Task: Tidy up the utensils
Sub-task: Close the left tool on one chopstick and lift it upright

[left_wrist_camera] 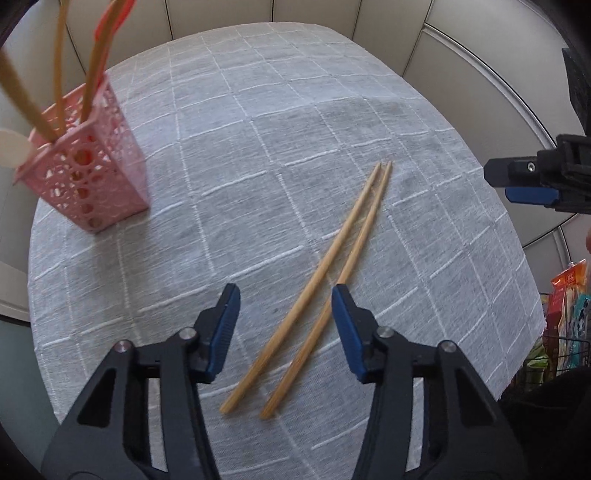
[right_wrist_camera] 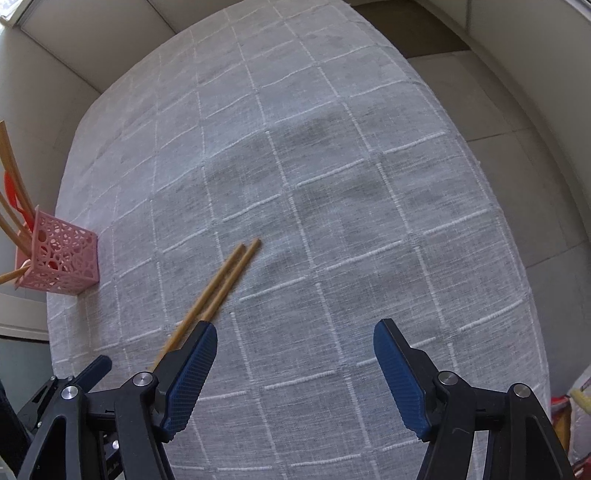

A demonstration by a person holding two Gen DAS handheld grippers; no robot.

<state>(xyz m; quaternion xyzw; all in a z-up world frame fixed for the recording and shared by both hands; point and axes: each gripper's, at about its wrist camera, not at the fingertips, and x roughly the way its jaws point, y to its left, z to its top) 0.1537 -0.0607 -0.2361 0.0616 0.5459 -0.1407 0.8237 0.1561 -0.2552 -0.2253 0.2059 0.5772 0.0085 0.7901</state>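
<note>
Left claw [left_wrist_camera: 284, 314] spread wide, straddling chopsticks [left_wrist_camera: 314, 284] on tablecloth [left_wrist_camera: 258, 147], gripping nothing; right claw [right_wrist_camera: 295, 354] wide, empty.

Chopsticks [left_wrist_camera: 325, 273]: two, bare light wood, flat on cloth, side by side. Far tips nearly touching, near ends spread apart into narrow V. Seen also in right view [right_wrist_camera: 218, 291], near ends hidden.

Holder [left_wrist_camera: 88, 173]: pink plastic, square, perforated lattice walls, upright, near table's left edge, well apart from chopsticks. Also in right view [right_wrist_camera: 61, 254]. Holds several wooden sticks, leaning outward, plus red-orange utensil [left_wrist_camera: 110, 26] and pale round-ended wooden piece [left_wrist_camera: 11, 151].
</note>
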